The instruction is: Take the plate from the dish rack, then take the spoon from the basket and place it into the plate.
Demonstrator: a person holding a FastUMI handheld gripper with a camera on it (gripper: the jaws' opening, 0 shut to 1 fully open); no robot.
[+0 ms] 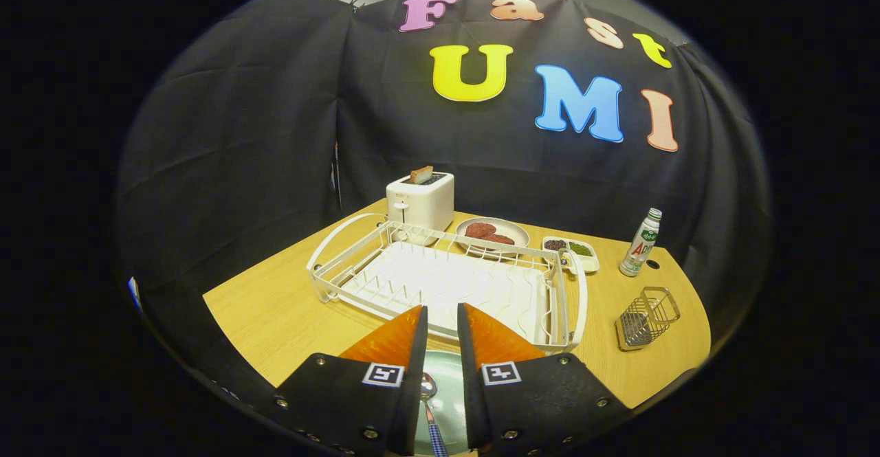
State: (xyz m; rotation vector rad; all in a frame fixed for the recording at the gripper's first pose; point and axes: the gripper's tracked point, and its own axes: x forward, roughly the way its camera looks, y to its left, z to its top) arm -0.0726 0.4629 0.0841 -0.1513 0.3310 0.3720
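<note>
We see the tool (442, 319) held low over the near edge of the wooden surface (275, 313), angled forward and slightly down, its 2 fingers (392, 340) parted by a narrow gap and pressing on nothing: the tool is released. Below the gap lies the pale green plate (443, 402), resting on the surface just in front of the dish rack (447, 282). The spoon (429, 402) lies in the plate, its bowl pointing toward the rack and its blue-checked handle running back toward us between the fingers; we cannot see either finger touching it.

Just ahead of the fingertips stands the white wire dish rack on its white tray, its slots vacant. Beyond the rack, at its far left corner, we see a white toaster (420, 199) with 1 slice of toast (421, 174) standing up from it. Beside the toaster, behind the rack, is a round dish (492, 232) with 2 dark red patties, then a small rectangular tray (570, 252) holding dark and green contents. To the right stands a white bottle (641, 242) with a green label, upright, and nearer us a wire basket (646, 317), lying tilted on the surface. Black cloth walls close the booth on all sides behind the surface.
</note>
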